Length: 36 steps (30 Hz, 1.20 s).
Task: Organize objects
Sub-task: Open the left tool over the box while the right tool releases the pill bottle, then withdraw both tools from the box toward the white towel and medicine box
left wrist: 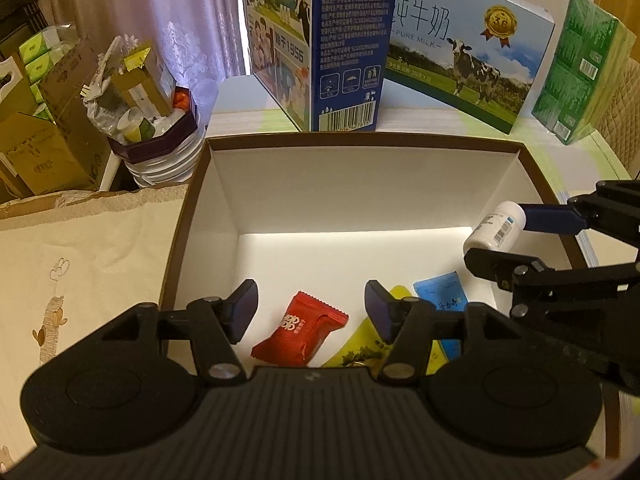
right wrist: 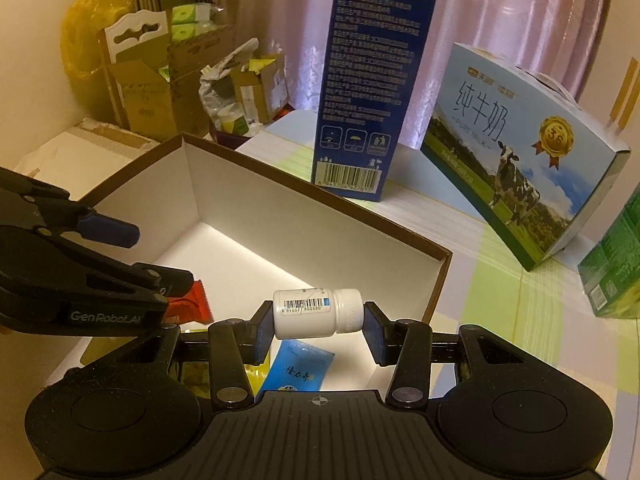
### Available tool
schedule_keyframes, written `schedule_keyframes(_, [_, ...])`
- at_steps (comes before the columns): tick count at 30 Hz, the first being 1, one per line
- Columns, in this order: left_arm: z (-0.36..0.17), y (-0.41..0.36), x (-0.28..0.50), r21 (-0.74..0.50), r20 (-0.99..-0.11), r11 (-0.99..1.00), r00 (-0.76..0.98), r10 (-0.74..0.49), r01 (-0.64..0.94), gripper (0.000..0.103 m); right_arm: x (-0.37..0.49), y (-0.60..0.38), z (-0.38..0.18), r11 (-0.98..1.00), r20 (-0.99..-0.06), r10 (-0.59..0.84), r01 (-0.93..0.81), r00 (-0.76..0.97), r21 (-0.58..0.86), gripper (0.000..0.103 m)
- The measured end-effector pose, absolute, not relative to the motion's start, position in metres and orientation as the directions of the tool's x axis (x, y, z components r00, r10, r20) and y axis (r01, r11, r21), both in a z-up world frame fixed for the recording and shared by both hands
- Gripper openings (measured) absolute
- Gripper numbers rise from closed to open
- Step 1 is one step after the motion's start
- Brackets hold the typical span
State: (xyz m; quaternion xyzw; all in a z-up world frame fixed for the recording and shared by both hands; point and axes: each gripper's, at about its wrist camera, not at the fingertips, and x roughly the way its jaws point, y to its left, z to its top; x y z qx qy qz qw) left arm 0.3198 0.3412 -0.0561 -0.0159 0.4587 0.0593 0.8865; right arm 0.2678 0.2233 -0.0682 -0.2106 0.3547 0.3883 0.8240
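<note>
Right tongs [right wrist: 318, 326] grip a small white bottle [right wrist: 316, 312] lying crosswise, base against one pad and cap against the other, held above the near right corner of the open box [right wrist: 320, 216]. Left tongs [left wrist: 310, 308] stand spread wide and empty over the box floor, a red sweet [left wrist: 300, 334] between and just beyond the fingertips. A blue sachet [right wrist: 298, 368] lies directly beneath the bottle; a yellow packet [left wrist: 360, 344] lies beside the sweet. The step in hand appears to be lowering the bottle into the box: best brought low over bare floor ahead of the sachet before release, since a bottle on its side may roll
</note>
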Motion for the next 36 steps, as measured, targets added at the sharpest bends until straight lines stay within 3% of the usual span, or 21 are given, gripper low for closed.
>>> schedule_keyframes(5, [-0.052,0.343,0.316,0.024,-0.81,0.992,0.579,0.094,-0.127,0.056,0.267,0.221,-0.063,0.619,-0.719,0.519,-0.783,0.462,-0.056,0.044])
schedule_keyframes(7, [-0.049,0.344,0.314,0.024,-0.806,0.991,0.585,0.096,-0.13,0.063,0.269,0.221,-0.06,0.63,-0.712,0.526,-0.775,0.465,-0.041,0.045])
schedule_keyframes(11, [-0.042,0.345,0.306,0.021,-0.793,0.99,0.601,0.1,-0.136,0.071,0.268,0.214,-0.053,0.65,-0.692,0.544,-0.76,0.475,-0.01,0.06])
schedule_keyframes(15, [-0.034,0.345,0.294,0.016,-0.775,0.99,0.624,0.103,-0.143,0.085,0.26,0.201,-0.043,0.652,-0.671,0.575,-0.757,0.468,0.03,0.068])
schedule_keyframes(36, [0.016,0.321,0.208,-0.053,-0.699,0.988,0.712,0.069,-0.147,0.101,0.194,0.134,-0.007,0.659,-0.661,0.628,-0.732,0.411,0.172,0.074])
